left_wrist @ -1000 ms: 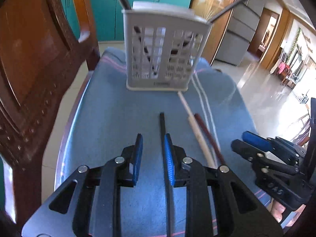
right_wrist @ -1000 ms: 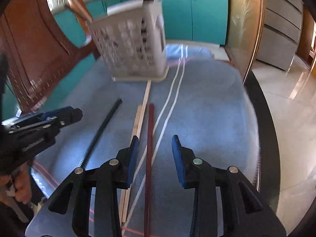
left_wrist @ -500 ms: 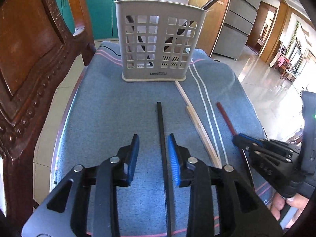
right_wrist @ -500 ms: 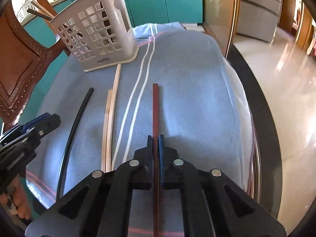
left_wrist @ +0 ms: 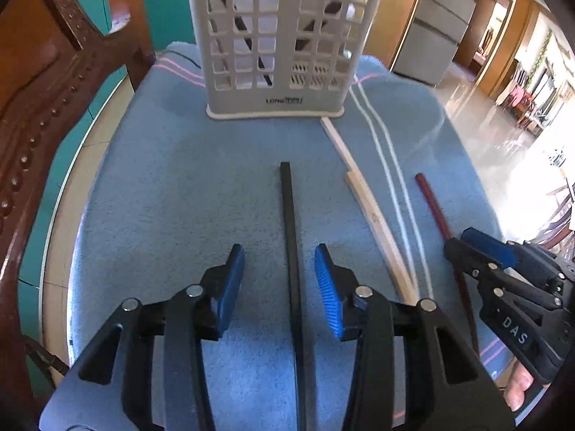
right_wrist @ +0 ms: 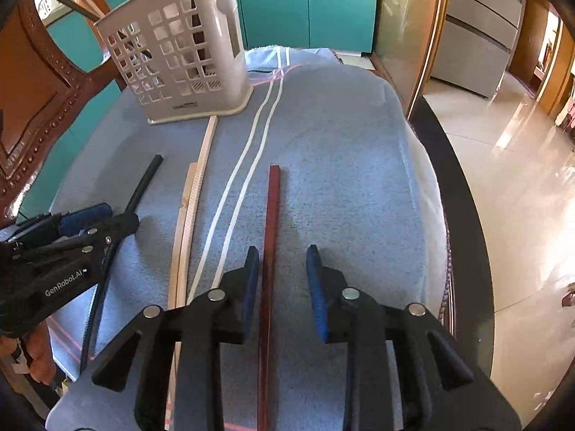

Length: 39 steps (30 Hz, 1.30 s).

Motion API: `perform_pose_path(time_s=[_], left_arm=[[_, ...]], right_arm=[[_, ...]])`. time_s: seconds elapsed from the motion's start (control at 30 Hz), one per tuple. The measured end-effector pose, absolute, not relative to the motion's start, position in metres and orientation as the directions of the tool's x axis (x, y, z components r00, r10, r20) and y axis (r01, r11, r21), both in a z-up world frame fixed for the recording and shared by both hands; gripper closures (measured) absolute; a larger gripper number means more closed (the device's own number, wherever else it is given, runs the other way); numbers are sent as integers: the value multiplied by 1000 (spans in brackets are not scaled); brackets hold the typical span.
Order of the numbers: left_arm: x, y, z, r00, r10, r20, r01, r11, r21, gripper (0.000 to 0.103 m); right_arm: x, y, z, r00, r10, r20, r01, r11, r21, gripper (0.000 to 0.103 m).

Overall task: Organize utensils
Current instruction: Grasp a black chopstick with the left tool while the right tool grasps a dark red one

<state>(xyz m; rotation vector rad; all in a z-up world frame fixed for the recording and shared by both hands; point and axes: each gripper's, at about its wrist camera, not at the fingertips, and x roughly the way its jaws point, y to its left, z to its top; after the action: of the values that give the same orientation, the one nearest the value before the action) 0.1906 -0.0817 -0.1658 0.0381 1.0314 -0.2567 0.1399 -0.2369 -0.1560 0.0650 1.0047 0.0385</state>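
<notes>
Left wrist view shows the left gripper [left_wrist: 279, 280] with fingers spread wide around a black chopstick [left_wrist: 289, 222] lying on the blue towel [left_wrist: 172, 194], holding nothing. Right wrist view shows the right gripper [right_wrist: 282, 287] equally open astride the red chopstick [right_wrist: 271, 222]; only this view reveals the side of the white basket [right_wrist: 179, 64].

A blue towel [left_wrist: 187, 194] with two white stripes covers the desk [right_wrist: 463, 215]. On the towel stand a white basket [left_wrist: 280, 72] at the far end, and nearer lie a black stick [left_wrist: 289, 215], two pale wooden sticks [left_wrist: 373, 215] and a dark red stick [right_wrist: 271, 215].
</notes>
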Motion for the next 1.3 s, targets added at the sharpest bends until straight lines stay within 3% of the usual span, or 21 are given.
perform_pose_path(time_s=[0.23,1.03,1.1,1.13,1.2,1.3], left_arm=[[190,-85,-167,498,-171,-850,245,968,-52,61],[188,-90,-167,508,-148,-849,250,968,-20,59],[192,-90,-166,491,-149,-858,252,968,-24,59],[193,-90,-166,485,-147,-862,255,967,-22,60],[195,-91,-164,482,-142,-865,260,965,-14,73],[197,-90,-162,476,-149,-867,266,964,-20,95]], right_arm=[[144,-230,-157,542,43,-839,-27,999,33,68],[152,-225,-158,539,29,-842,-51,999,2,67],[154,-225,-158,531,44,-846,-62,998,13,72],[155,-225,-157,528,59,-847,-70,997,26,84],[157,-224,-157,521,86,-849,-80,995,52,95],[156,-224,-155,532,122,-838,-92,992,87,97]])
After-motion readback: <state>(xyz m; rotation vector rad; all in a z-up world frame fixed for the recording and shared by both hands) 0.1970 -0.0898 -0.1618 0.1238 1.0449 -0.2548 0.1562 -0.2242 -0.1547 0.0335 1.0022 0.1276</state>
